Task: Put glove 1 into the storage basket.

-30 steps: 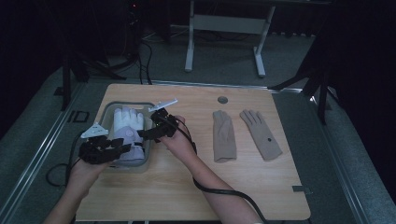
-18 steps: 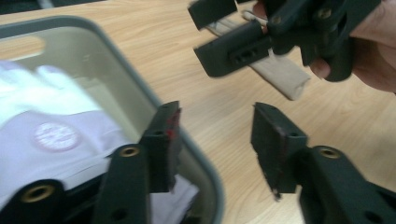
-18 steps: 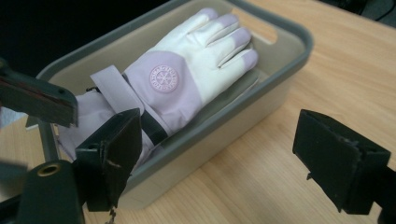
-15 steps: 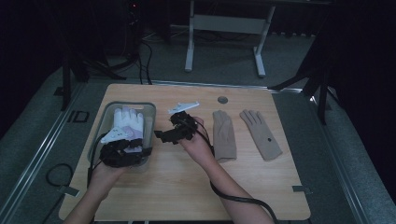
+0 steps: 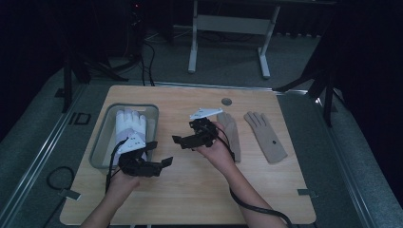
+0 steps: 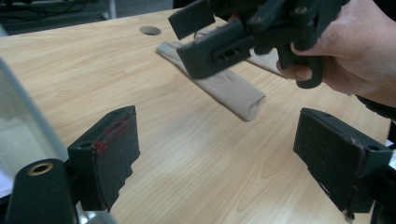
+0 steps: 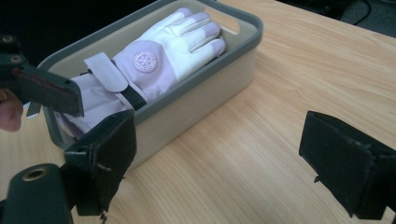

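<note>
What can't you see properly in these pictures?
- White glove: its cuff end is hidden behind the right gripper's jaw in the right gripper view.
- Nearer tan glove: the right gripper covers its far part in the left gripper view.
- Small dark spot on the far tan glove: too small to identify, high view.

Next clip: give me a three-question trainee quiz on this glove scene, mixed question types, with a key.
1. True or false: the white glove lies inside the grey bin.
2. How many tan gloves lie on the wooden table? A) one B) two C) three
3. Fill in: the left gripper has its fingers ____ with only bare table between them.

Key: 1 true; 2 B; 3 open.
</note>
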